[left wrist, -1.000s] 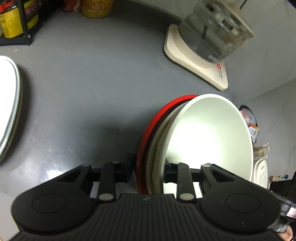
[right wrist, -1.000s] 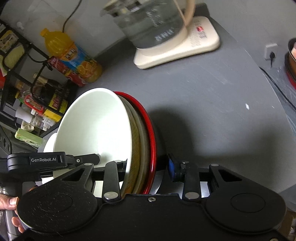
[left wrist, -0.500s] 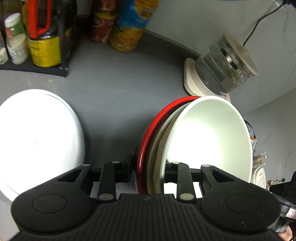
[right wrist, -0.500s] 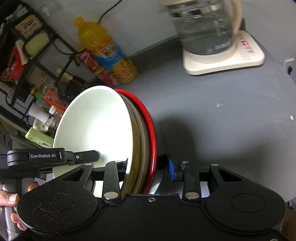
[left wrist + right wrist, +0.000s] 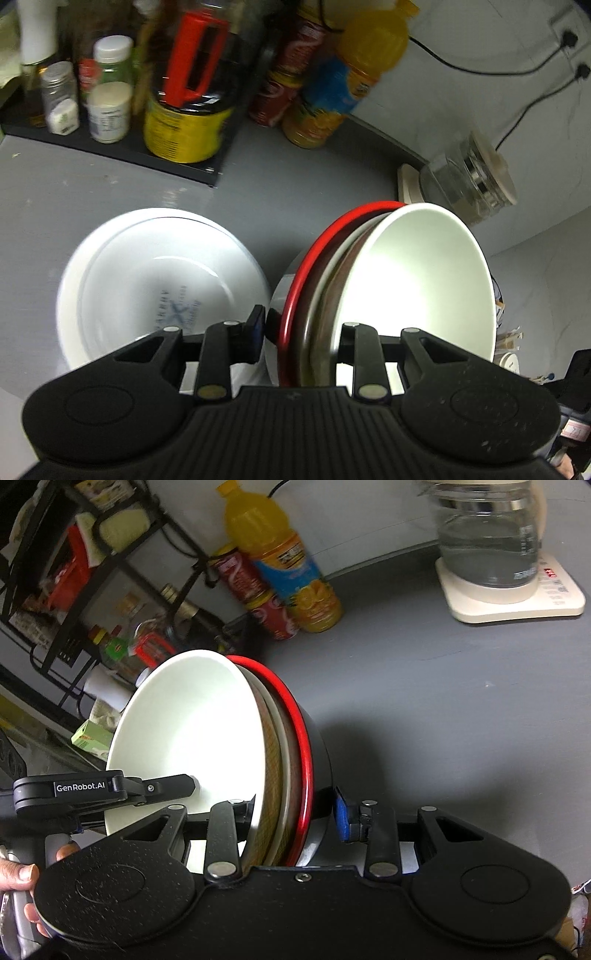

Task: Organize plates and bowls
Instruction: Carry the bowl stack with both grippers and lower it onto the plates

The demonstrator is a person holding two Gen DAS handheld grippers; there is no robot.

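Observation:
A nested stack of bowls [image 5: 413,288], a white bowl innermost and a red-rimmed black one outermost, hangs above the grey counter, held from two sides. My left gripper [image 5: 299,332] is shut on its rim. My right gripper [image 5: 295,812] is shut on the opposite rim of the same stack [image 5: 192,731]. The left gripper's finger [image 5: 159,788] shows inside the white bowl in the right wrist view. A stack of white plates [image 5: 155,291] with a blue logo lies on the counter just left of the held bowls.
A black rack [image 5: 122,99] with jars, bottles and a yellow tin stands at the back left. An orange juice bottle [image 5: 284,561] and a red can [image 5: 255,594] stand by the wall. A glass kettle [image 5: 487,546] on a cream base stands at the right.
Both grippers have carried the bowl stack toward the rack. The white plates have come fully into view beside the bowls, and the kettle has dropped back to the right.

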